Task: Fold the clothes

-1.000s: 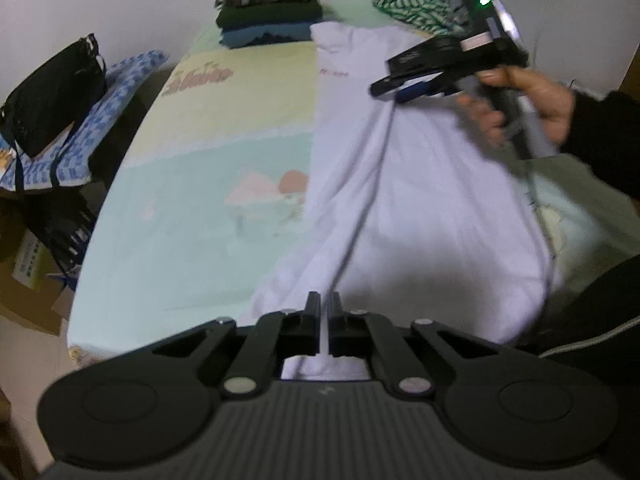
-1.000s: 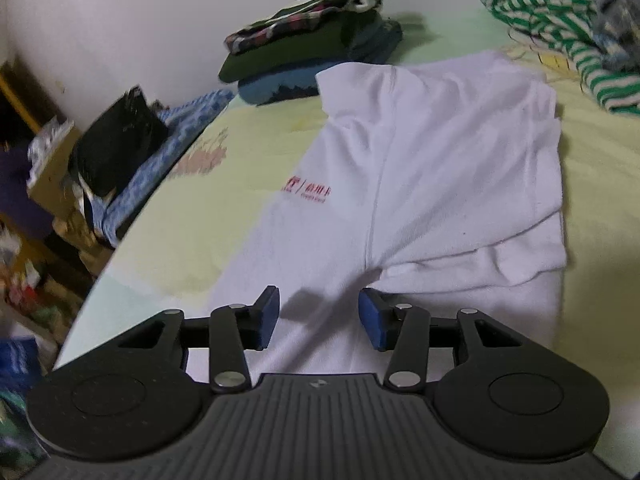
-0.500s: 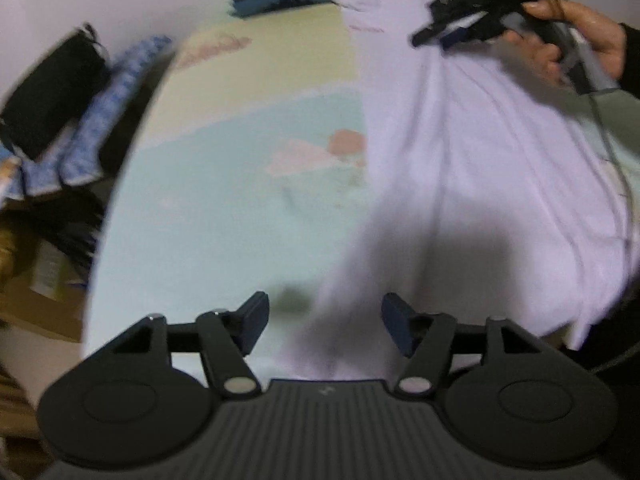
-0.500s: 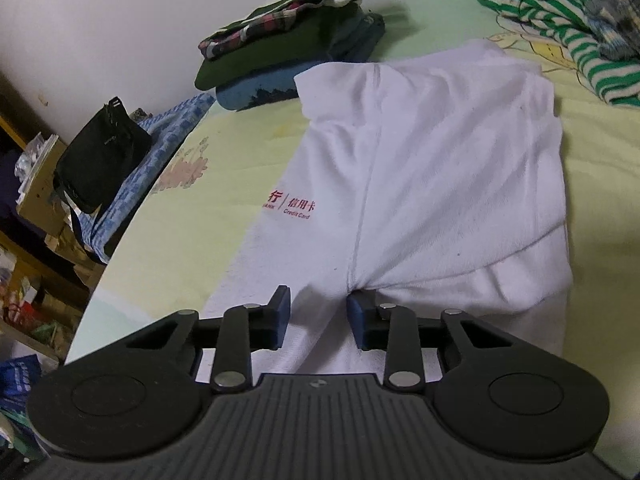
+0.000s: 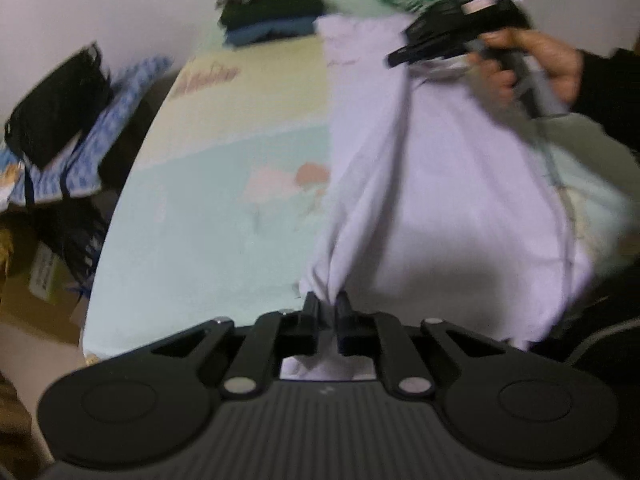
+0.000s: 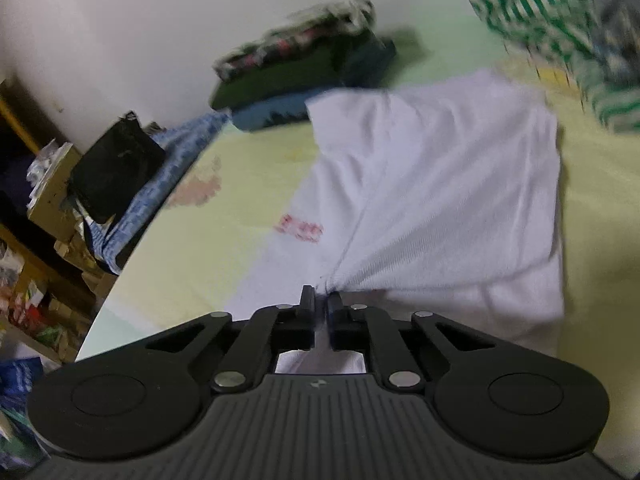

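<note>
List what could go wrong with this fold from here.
Left claw and right claw each pinch only a small bunch of the white T-shirt, so fabric may slip free mid-lift. The folded-over layer could shift and crease unevenly. Swinging far might brush the folded stack.

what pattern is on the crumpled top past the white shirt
Green and white stripes, clearest in the right wrist view.

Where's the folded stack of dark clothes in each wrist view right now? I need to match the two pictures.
Left wrist: the folded stack sits top centre, against the wall, just left of the far edge of the white T-shirt.
Right wrist: the stack sits upper centre, left of the shirt's far corner.
Shared landmark: the black bag at the left edge of the bed.
</note>
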`<control>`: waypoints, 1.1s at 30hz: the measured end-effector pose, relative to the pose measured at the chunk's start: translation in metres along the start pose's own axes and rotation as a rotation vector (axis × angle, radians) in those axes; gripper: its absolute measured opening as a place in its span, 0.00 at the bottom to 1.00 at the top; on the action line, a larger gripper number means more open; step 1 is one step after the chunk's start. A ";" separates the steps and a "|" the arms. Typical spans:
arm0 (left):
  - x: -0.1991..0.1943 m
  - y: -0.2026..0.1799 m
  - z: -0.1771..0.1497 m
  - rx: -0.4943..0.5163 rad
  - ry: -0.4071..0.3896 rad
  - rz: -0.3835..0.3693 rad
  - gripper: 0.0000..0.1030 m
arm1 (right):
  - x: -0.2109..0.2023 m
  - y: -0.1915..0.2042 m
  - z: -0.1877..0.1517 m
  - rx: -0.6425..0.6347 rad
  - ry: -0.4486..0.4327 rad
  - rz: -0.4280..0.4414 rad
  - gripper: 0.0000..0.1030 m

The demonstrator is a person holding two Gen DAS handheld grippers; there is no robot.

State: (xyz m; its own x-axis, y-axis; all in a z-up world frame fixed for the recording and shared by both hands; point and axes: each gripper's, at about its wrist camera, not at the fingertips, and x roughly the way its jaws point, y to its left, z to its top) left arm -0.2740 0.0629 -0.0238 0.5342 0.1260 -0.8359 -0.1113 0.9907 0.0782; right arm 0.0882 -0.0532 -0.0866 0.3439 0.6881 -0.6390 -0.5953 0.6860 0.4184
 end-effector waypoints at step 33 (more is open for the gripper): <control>0.074 -0.063 0.026 0.177 0.098 -0.336 0.37 | -0.003 0.023 -0.038 -0.313 0.071 -0.113 0.07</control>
State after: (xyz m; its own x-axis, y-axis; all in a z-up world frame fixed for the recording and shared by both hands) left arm -0.2057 0.0112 -0.0762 0.4325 -0.2035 -0.8784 0.2072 0.9705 -0.1229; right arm 0.0463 -0.0485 -0.1001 0.3756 0.5860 -0.7180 -0.7539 0.6437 0.1310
